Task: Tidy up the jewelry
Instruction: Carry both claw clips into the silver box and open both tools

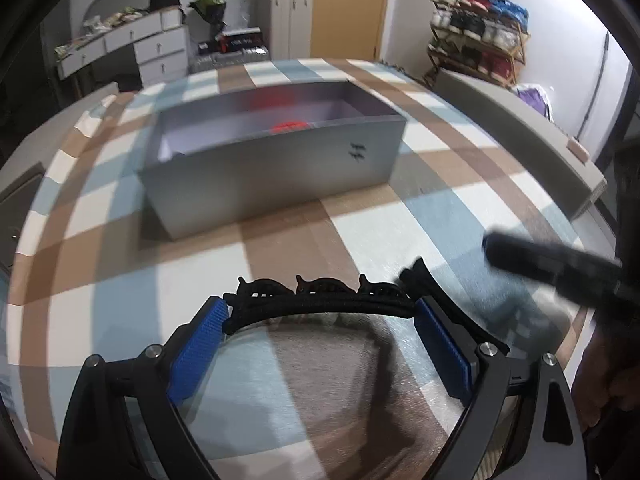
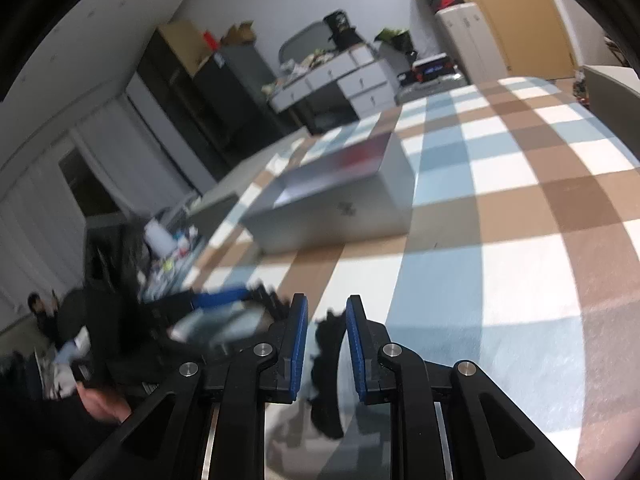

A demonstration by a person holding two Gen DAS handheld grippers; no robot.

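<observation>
A grey box [image 1: 276,168] with something red [image 1: 289,125] inside sits ahead of me on the checked counter [image 1: 440,216]. My left claw [image 1: 322,320] spreads wide, its blue pads pressing the ends of a black headband [image 1: 320,304]. My right claw [image 2: 326,342] stands narrowly parted around the headband's end, not clamping it.

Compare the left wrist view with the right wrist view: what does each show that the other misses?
Left wrist only: the black headband spanning the left tongs from pad to pad, a red item inside the grey box, and a shoe rack. Right wrist only: the right tongs astride one end of the headband, with a gap visible. Both: box, checked tablecloth, white dresser.
</observation>
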